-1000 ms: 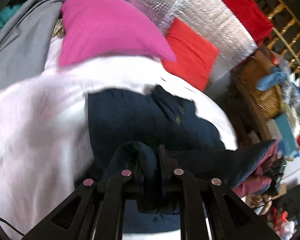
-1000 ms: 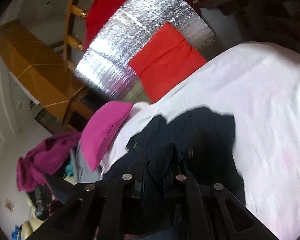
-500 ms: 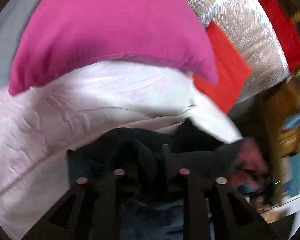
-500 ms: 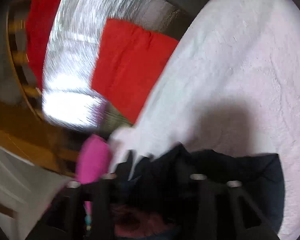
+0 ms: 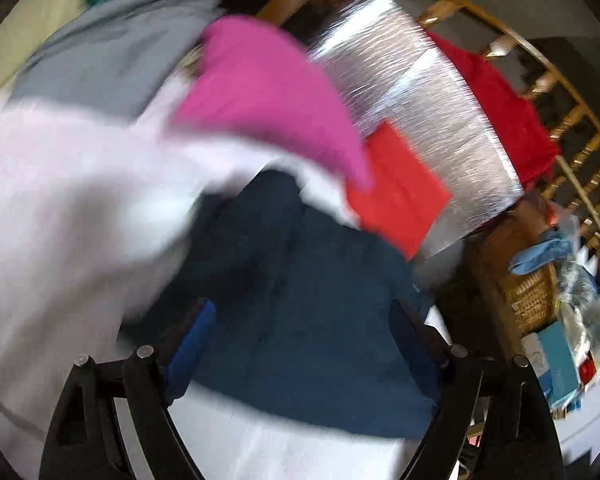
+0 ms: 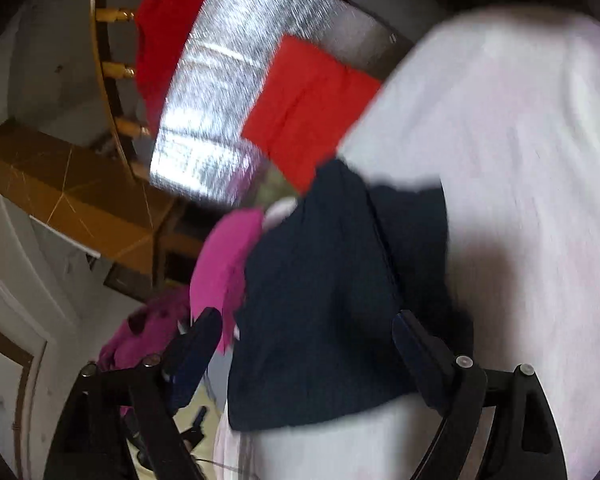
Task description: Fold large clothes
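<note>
Garment [image 5: 300, 300], navy, lying folded on white sheet [image 5: 60, 200]. Left gripper [image 5: 304, 320] and right gripper [image 6: 306, 332] spread, empty. Step judged: fold laid; next, regrasp an edge.

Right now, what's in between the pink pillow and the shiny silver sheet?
Nothing that shows. In the left wrist view the pink pillow sits right against the silver sheet, partly covering it. The red cushion lies just below where they meet.
</note>
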Demonstrator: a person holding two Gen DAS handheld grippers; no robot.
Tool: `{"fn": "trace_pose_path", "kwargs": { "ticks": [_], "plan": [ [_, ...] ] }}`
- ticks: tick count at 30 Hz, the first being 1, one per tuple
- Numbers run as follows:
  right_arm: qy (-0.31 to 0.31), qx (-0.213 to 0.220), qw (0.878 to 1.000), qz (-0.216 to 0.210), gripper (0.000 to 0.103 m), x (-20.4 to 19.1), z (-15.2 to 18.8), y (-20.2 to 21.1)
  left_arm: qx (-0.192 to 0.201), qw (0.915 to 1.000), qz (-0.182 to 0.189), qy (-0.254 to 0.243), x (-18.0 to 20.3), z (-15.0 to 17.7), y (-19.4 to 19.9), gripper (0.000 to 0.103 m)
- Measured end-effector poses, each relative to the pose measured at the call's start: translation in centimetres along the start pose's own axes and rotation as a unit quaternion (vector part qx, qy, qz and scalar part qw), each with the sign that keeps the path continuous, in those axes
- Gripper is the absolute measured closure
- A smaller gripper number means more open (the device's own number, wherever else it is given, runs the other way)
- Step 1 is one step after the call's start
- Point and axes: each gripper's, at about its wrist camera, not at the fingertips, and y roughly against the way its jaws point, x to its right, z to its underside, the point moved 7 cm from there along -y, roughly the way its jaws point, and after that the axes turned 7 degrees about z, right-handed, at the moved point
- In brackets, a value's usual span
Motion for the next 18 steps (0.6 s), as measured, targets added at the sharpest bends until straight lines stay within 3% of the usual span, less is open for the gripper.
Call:
{"fn": "trace_pose_path", "kwargs": {
  "ticks": [3,6,15,17,18],
  "plan": [
    [-0.021,-0.025,0.999,0.015,0.014,1.3,2.6,-2.0,-0.035,0.9967,-0.005,0.073,-2.9,2.5,-1.2,0.015],
    [-0.045,-0.03,0.998,0.021,0.014,2.3,3.6,-4.1,-0.038,0.9954,-0.006,0.088,-4.7,2.6,-2.3,0.015],
    [-0.046,0.023,0.998,0.046,0.013,2.0,0.3,-8.7,-0.032,0.9881,0.029,0.148,-7.5,-0.2,-6.0,0.012],
    [-0.043,0.03,0.996,0.071,0.026,2.0,0.0,-9.4,-0.024,0.9859,0.042,0.16,-8.1,-0.6,-6.0,0.013],
    [-0.05,0.022,0.996,0.074,0.051,2.2,0.1,-9.7,-0.017,0.9848,0.046,0.166,-8.2,-0.8,-5.9,0.022]
  ]
}}
